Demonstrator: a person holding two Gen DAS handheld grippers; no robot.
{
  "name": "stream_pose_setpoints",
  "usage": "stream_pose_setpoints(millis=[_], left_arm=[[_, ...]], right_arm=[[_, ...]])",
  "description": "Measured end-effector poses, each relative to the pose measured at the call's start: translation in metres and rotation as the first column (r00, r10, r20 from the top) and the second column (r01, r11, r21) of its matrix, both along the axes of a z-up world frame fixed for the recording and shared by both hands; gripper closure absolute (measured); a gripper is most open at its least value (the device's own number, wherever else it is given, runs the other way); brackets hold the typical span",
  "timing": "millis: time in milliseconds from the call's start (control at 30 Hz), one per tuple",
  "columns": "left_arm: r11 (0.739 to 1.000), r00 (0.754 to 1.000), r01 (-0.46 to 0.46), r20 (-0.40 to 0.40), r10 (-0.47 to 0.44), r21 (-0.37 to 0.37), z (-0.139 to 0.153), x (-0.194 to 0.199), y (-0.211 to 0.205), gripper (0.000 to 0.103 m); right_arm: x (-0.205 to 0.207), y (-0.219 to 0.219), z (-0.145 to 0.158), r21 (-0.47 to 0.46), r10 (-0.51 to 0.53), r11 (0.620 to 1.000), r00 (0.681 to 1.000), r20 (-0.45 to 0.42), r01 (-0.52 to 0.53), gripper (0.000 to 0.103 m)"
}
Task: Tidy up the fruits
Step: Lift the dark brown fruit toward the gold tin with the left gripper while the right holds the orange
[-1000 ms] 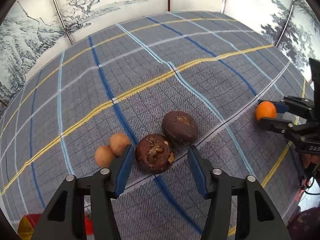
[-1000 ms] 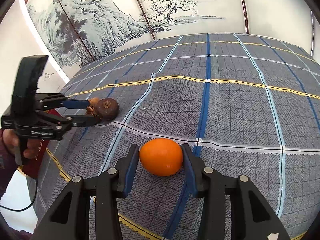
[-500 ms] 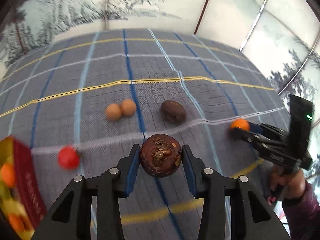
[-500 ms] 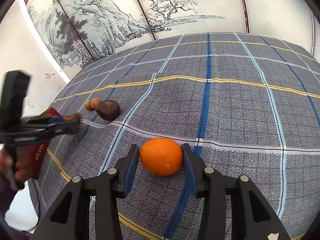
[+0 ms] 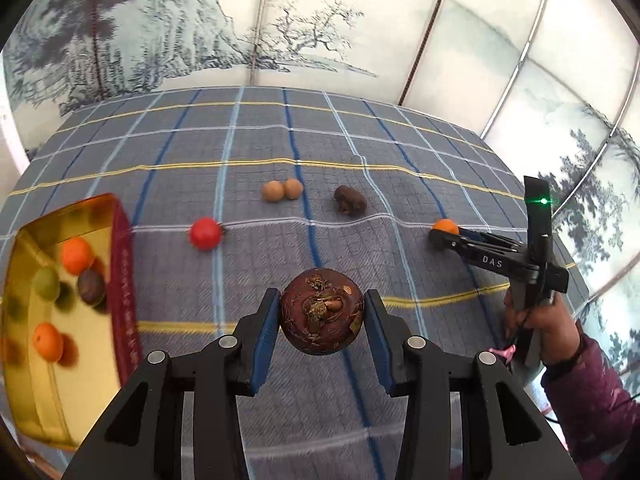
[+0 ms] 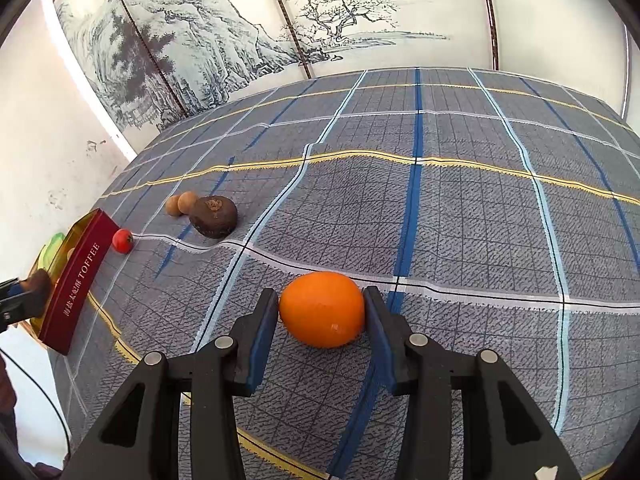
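While the left gripper [image 5: 322, 316] carries it clear of the cloth, 1 dark brown mangosteen [image 5: 322, 314] sits clamped between both blue pads, lifted presumably for transfer to the gold tin [image 5: 24, 380] at the left edge of the left wrist view; its jaws have just been closing onto this fruit. Item appearance: round, reddish-brown rind, dried calyx and flaky debris on the face turned to the camera. Tin contents, blurred: 2 orange fruits, 1 green, 1 dark. Loose on the plaid tablecloth [image 5: 400, 148]: 1 red fruit [image 5: 205, 233] near the tin, 2 tan longans [image 5: 282, 190] touching each other, 1 second mangosteen [image 5: 350, 200] just beside them. At right, a hand [image 5: 540, 316] in a purple sleeve holds the right gripper [image 5: 442, 232] against a small orange [image 5: 446, 226]. Right wrist view: right gripper [image 6: 322, 312] low over the cloth, both pads touching 1 orange [image 6: 322, 309], narrow set, a hold judged ready for lifting; the fruit appears to rest on the cloth. Orange: smooth, bright, slightly oval. Beyond it: mangosteen [image 6: 213, 217], longans [image 6: 182, 203], red fruit [image 6: 122, 241], and the tin's red wall lettered TOFFEE [image 6: 80, 280], with the left gripper's tip [image 6: 20, 300] and its dark fruit at the tin's near end.
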State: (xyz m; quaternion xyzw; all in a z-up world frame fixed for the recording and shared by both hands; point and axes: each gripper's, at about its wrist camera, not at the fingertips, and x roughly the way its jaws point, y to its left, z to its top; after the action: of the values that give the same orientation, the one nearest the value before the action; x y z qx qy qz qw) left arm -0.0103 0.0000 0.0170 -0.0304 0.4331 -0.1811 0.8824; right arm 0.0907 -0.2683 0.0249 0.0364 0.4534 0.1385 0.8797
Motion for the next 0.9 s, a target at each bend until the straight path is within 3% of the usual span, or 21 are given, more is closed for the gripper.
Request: stream_pose_setpoints(millis=[300, 667, 900], left_arm=[[0.998, 0.998, -0.061, 0.035, 0.060, 0.007, 0.007, -0.022, 0.026, 0.060], [0.998, 0.997, -0.062, 0.037, 0.061, 0.009, 0.002, -0.032, 0.033, 0.060], [0.999, 0.999, -0.048, 0.022, 0.047, 0.018, -0.007, -0.037, 0.031, 0.060]], right_arm=[[0.000, 0.004, 0.000, -0.033, 0.002, 0.999, 1.000, 0.003, -0.002, 0.061], [-0.002, 0.009, 0.001, -0.074, 0.005, 0.997, 1.000, 0.009, -0.004, 0.061], [-0.001, 0.005, 0.001, -0.034, -0.001, 0.999, 1.000, 0.005, 0.001, 0.062]])
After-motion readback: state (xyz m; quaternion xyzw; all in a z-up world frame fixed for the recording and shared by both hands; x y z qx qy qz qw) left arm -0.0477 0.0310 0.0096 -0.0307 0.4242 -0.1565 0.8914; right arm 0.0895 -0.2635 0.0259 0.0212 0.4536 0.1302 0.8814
